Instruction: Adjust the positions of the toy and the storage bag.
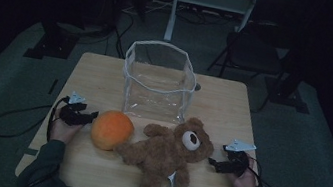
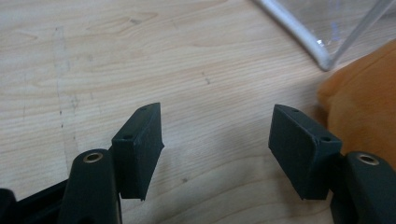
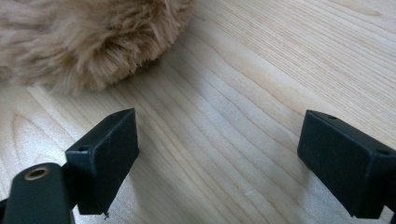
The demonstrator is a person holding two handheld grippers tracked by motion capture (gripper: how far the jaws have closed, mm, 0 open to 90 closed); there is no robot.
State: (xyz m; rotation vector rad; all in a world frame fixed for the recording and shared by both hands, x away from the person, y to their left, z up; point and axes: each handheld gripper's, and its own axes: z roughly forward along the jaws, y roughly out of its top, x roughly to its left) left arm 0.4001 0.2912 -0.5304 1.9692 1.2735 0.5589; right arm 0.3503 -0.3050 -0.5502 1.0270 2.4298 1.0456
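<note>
A brown teddy bear (image 1: 165, 154) lies on its back at the front middle of the wooden table (image 1: 95, 80). An orange plush ball (image 1: 112, 129) rests against its left side. Behind both stands a clear plastic bag (image 1: 159, 79) with its top open. My left gripper (image 1: 92, 115) sits just left of the ball, open; in the left gripper view (image 2: 217, 121) bare wood lies between the jaws, with the ball (image 2: 364, 107) to the right and the bag's corner (image 2: 322, 28) beyond. My right gripper (image 1: 211, 162) is open just right of the bear's head, over bare wood (image 3: 219, 126) with the bear's fur (image 3: 84, 37) ahead.
The table is small, with edges close to both hands. Cables (image 1: 13, 122) trail from the grippers over the dark floor. A black chair (image 1: 254, 54) and a white stand (image 1: 209, 1) are behind the table.
</note>
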